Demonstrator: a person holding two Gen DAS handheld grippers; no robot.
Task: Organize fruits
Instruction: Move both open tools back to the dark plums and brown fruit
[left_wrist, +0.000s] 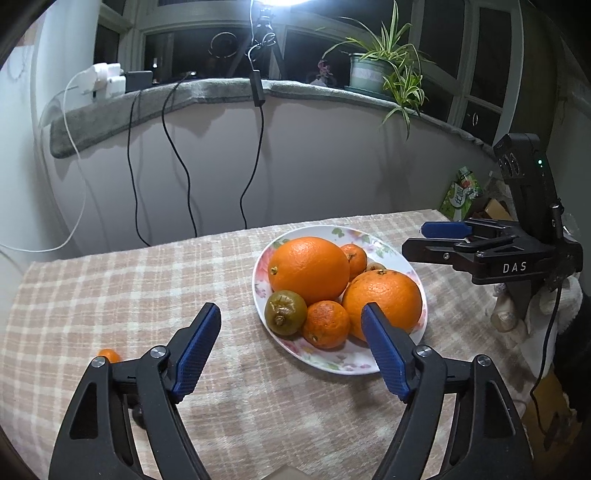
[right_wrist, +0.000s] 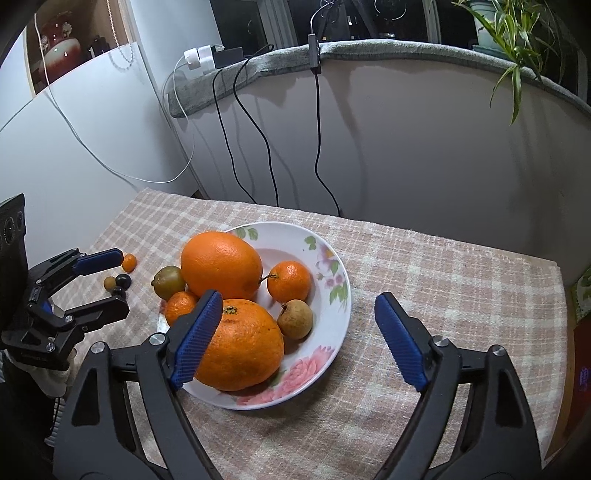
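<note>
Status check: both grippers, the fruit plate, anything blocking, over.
Left gripper open, empty; right gripper open, empty. Plate holds six fruits. Small orange fruit loose on tablecloth. Nothing blocking.

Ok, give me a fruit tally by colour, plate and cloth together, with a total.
Orange, large: 2, both on the plate: one, the other
Orange, small: 3, two on the plate, one on the cloth
Green-brown: 1, on the plate
Tan-brown: 2, one on the plate, one tiny on the cloth
Total: 8
</note>
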